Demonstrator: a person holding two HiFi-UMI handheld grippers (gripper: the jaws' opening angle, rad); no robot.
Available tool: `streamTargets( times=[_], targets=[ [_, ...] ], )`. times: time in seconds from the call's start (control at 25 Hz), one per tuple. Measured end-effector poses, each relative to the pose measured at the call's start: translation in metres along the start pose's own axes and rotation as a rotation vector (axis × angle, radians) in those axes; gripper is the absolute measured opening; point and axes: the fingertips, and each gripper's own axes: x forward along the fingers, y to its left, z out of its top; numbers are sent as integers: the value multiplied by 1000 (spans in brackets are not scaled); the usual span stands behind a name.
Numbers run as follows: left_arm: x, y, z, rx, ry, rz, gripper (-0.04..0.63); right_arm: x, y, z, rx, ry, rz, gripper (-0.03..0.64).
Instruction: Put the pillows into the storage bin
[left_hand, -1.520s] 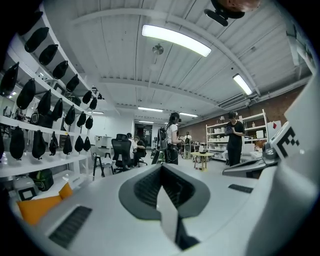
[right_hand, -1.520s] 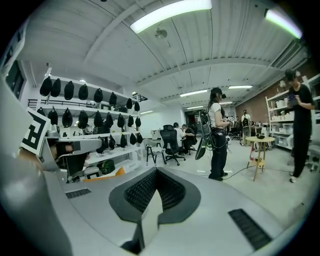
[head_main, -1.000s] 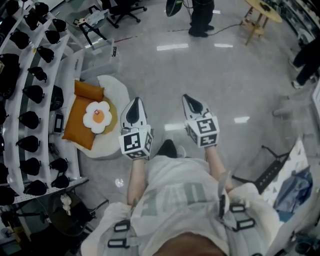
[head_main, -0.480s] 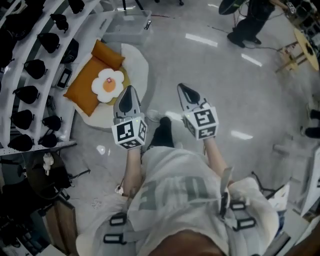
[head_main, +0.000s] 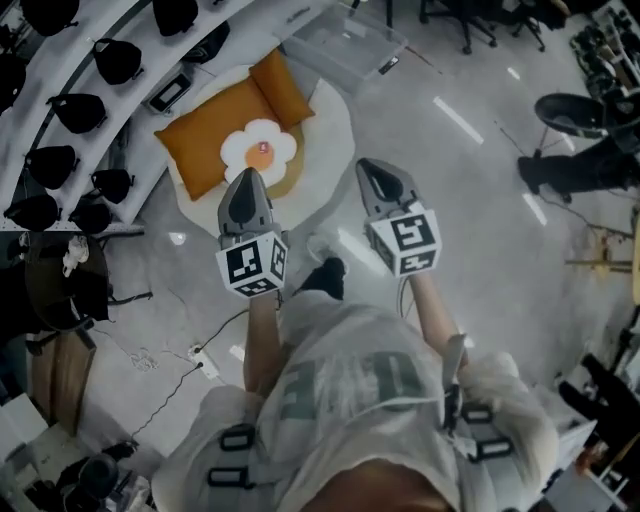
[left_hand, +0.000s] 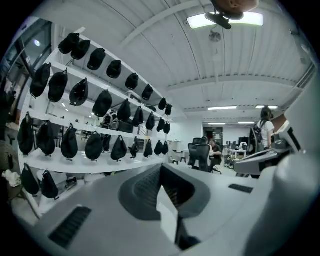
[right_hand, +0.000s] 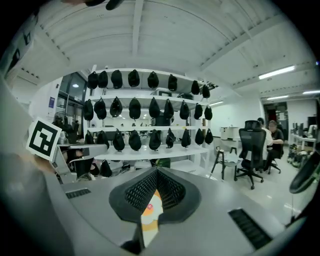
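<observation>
Risk: my left tool (head_main: 246, 178) & right tool (head_main: 370, 168) are clenched empty, so unless opened I'd just shove the flower pillow (head_main: 258, 150) off the rug (head_main: 335, 120) w/o grip.

A glossy, pale grey floor (head_main: 480, 230) is spread across the head view, and streaks of lamp light are reflected in it right of centre. Curved white shelves (right_hand: 165, 155) are stacked in tiers at the centre of the right gripper view, and rows of black rounded objects (right_hand: 135, 107) are kept on them. A white ribbed ceiling (left_hand: 165, 60) with a long lamp (left_hand: 250, 19) is shown at the top of the left gripper view. Black office chairs (right_hand: 251, 150) and a stool (right_hand: 223, 159) are placed at right. A power strip (head_main: 203, 362) with its cable is laid on the floor at lower left.
</observation>
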Motion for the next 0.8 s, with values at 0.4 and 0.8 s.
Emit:
streamTargets(
  times=[0.4, 0.8],
  targets=[
    [45, 77, 1, -48, -20, 238, 8, 125, 24, 24, -41, 33, 254, 8],
    [53, 90, -2, -75, -23, 421, 8, 186, 41, 34, -49, 2, 495, 9]
  ],
)
